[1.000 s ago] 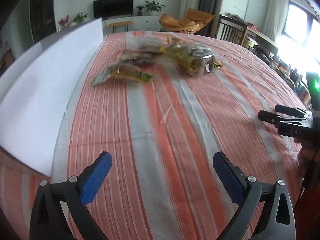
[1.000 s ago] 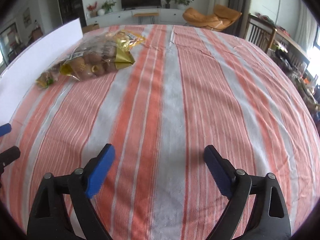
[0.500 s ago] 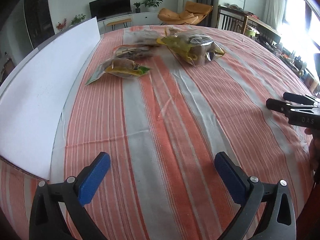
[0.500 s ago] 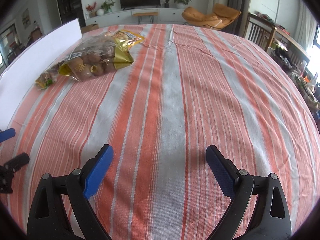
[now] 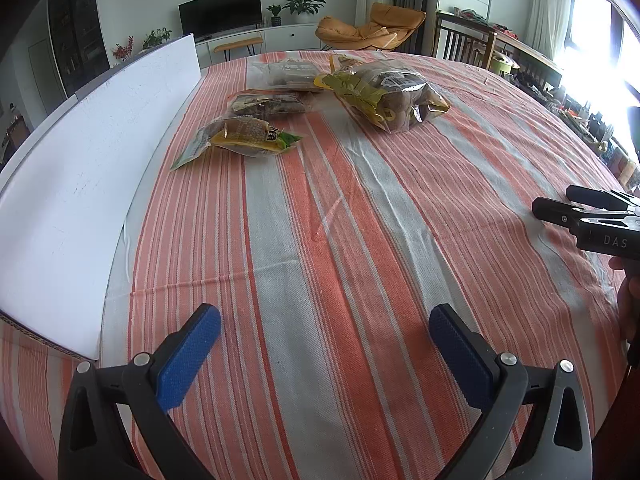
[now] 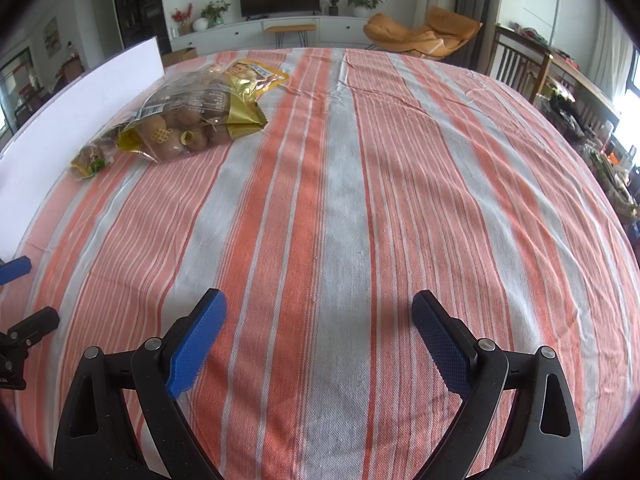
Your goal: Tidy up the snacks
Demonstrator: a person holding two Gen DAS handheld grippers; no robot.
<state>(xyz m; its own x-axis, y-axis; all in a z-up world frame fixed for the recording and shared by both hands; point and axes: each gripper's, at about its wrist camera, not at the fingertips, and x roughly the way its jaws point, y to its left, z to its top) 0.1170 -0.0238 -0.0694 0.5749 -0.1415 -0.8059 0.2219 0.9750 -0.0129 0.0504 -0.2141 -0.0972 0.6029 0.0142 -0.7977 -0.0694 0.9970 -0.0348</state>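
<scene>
Several snack bags lie at the far side of the striped tablecloth (image 5: 320, 240). A small yellow-green packet (image 5: 244, 138) is nearest, a clear bag of dark snacks (image 5: 268, 103) lies behind it, and another clear bag (image 5: 286, 74) lies farther back. A large gold-trimmed bag of brown balls (image 5: 394, 98) (image 6: 192, 118) lies to their right. My left gripper (image 5: 325, 320) is open over bare cloth, well short of the bags. My right gripper (image 6: 320, 308) is open too, with nothing between its fingers, and shows at the right edge of the left wrist view (image 5: 560, 204).
A white board (image 5: 80, 168) stands along the table's left side, close to the packets. A yellow packet (image 6: 256, 74) lies behind the large bag. Chairs (image 6: 516, 64), a lounge chair and a TV cabinet stand beyond the table.
The left wrist view has rolled slightly and steadied, so the bags sit a little lower and sharper in it. The right gripper has stayed put, its jaws as wide as before.
</scene>
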